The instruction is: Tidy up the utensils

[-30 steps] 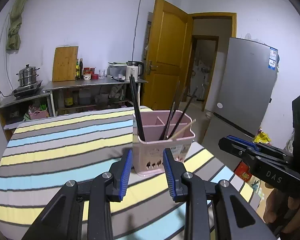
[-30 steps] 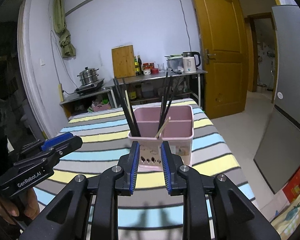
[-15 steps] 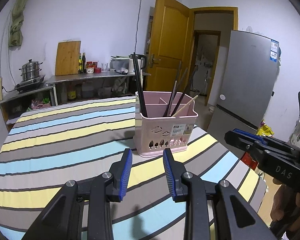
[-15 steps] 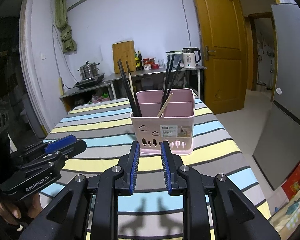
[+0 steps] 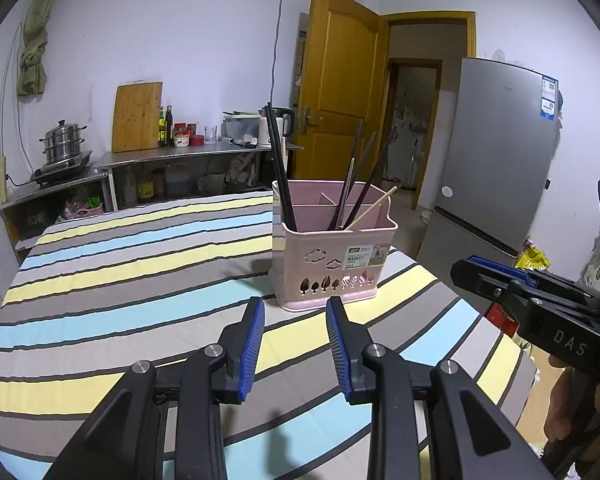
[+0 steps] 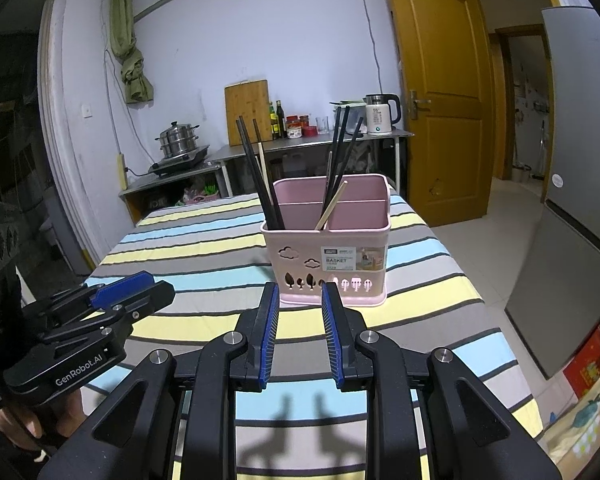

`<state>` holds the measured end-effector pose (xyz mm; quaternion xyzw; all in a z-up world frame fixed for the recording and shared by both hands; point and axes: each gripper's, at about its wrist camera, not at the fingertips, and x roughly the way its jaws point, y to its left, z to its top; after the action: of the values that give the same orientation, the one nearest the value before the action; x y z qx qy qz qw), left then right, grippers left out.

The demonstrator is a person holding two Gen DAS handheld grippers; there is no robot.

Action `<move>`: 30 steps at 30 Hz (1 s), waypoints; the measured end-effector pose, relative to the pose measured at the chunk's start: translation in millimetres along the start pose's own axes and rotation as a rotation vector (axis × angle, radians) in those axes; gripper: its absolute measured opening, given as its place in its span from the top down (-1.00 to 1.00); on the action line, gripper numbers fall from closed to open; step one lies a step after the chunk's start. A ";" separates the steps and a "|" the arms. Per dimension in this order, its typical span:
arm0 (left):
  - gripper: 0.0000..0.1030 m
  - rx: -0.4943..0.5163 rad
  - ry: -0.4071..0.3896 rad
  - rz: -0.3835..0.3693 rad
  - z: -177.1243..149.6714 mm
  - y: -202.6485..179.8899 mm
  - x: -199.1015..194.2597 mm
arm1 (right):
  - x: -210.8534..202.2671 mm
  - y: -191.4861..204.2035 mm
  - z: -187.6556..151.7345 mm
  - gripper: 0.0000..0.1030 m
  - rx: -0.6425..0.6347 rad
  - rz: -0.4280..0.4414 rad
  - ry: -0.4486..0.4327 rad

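Both grippers have drawn back from the pink basket (image 5: 332, 264) since a second ago, so it now stands clear of their tips with a band of cloth between. The left gripper (image 5: 295, 312) has its blue-padded fingers apart with nothing between them; the right gripper (image 6: 299, 298) is likewise parted and empty, its tips low in front of the basket's labelled wall. The basket sits upright on a table (image 5: 120, 280) covered in a cloth of yellow, blue and grey stripes, near the far right part of it. Dark chopsticks (image 6: 260, 176) lean out of its left compartment, and more dark ones with a pale wooden one (image 6: 332, 205) lean in the middle. Behind the table a steel counter (image 5: 188, 154) against the pale wall carries a cutting board (image 5: 137, 117), bottles, jars and a kettle (image 6: 380, 119), with a steamer pot (image 5: 62, 146) to its left. A wooden door (image 6: 440, 92) stands open beside a grey fridge (image 5: 500, 152).
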<state>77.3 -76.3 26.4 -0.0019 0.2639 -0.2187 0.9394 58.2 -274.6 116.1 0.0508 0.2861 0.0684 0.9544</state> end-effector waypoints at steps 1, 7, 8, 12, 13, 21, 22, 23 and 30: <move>0.39 0.000 0.000 -0.001 0.2 0.0 -0.5 | -0.3 -0.2 -0.3 0.56 0.000 0.000 0.000; 0.39 0.007 0.001 -0.001 0.4 -0.6 -1.2 | 0.6 0.7 -0.5 0.56 0.000 -0.001 0.003; 0.39 0.008 0.001 0.000 0.4 -1.1 -1.2 | 0.6 0.7 -0.6 0.56 0.001 -0.001 0.004; 0.39 0.006 0.001 -0.003 0.3 -1.0 -1.0 | 1.3 1.0 -0.7 0.56 0.001 -0.002 0.006; 0.39 0.006 0.002 -0.001 0.3 -0.8 -1.1 | 1.7 1.0 -1.1 0.56 0.000 -0.001 0.007; 0.39 0.010 0.003 0.002 -0.7 -2.2 -1.6 | 2.9 1.0 -2.1 0.56 -0.001 -0.001 0.011; 0.39 0.012 0.003 0.003 -0.9 -2.4 -1.8 | 2.9 1.1 -2.1 0.56 -0.001 0.000 0.012; 0.39 0.012 0.003 0.004 -0.8 -2.5 -1.8 | 3.2 1.3 -2.5 0.56 -0.001 0.000 0.013; 0.39 0.012 0.003 -0.001 -1.9 -0.9 -2.9 | 3.9 1.7 -3.2 0.56 -0.002 -0.001 0.015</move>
<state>73.8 -75.8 26.3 0.0039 0.2637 -0.2207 0.9390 59.4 -272.2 111.6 0.0490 0.2932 0.0686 0.9523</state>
